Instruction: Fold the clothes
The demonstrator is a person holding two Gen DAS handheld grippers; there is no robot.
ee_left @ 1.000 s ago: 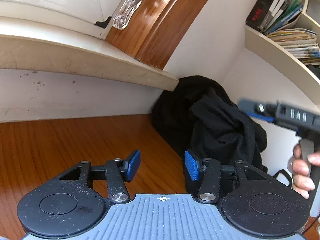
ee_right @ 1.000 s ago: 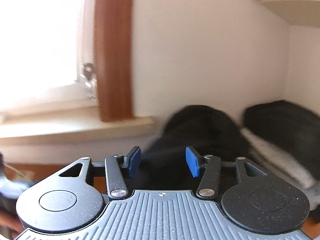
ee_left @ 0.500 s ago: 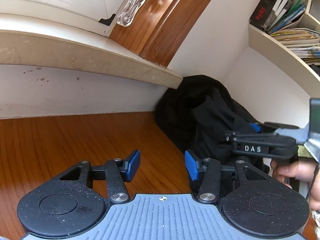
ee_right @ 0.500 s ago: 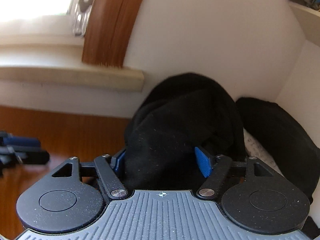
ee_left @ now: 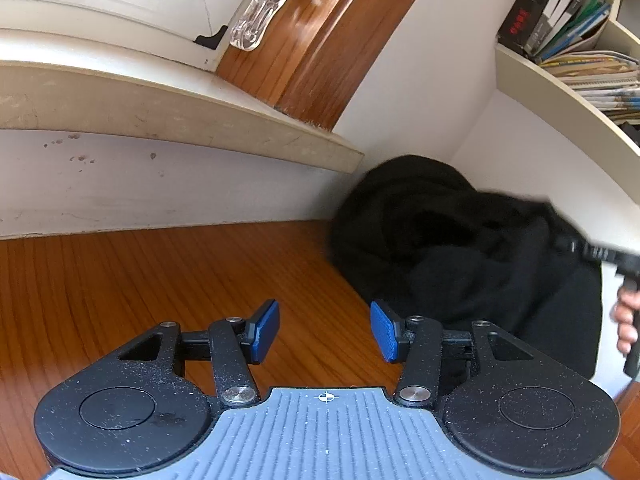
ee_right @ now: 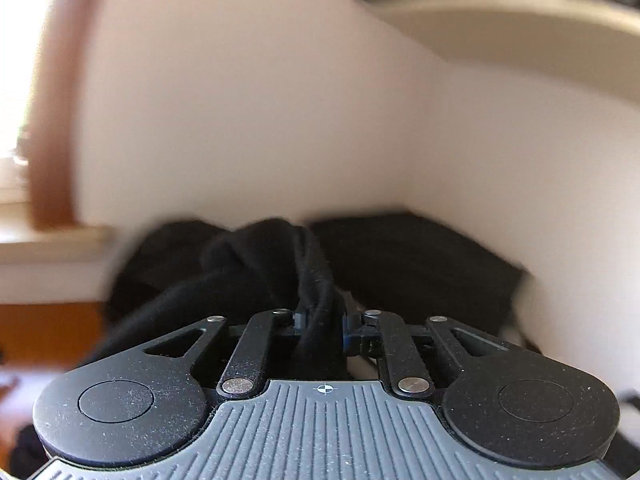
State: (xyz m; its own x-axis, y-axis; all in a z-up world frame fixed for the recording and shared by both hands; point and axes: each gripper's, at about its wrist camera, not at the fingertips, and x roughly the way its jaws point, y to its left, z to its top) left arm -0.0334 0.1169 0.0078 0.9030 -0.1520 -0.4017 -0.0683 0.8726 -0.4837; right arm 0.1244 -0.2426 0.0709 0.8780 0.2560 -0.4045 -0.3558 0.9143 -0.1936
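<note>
A heap of black clothes (ee_left: 432, 240) lies in the corner of the wooden table (ee_left: 140, 280), against the white wall. My left gripper (ee_left: 325, 330) is open and empty, low over the table just left of the heap. My right gripper (ee_right: 320, 326) is shut on a bunched fold of a black garment (ee_right: 276, 264) and holds it up off the heap. In the left wrist view the right gripper's black body (ee_left: 600, 254) shows at the far right, with the garment hanging below it. The right wrist view is blurred by motion.
A stone window sill (ee_left: 180, 108) juts out over the table at the back left. A white shelf (ee_left: 568, 92) with books and binders hangs at the upper right. A second dark folded pile (ee_right: 416, 264) lies to the right of the heap.
My right gripper has closed on the black garment and lifted it up and to the right. The left gripper has stayed open and almost still.
</note>
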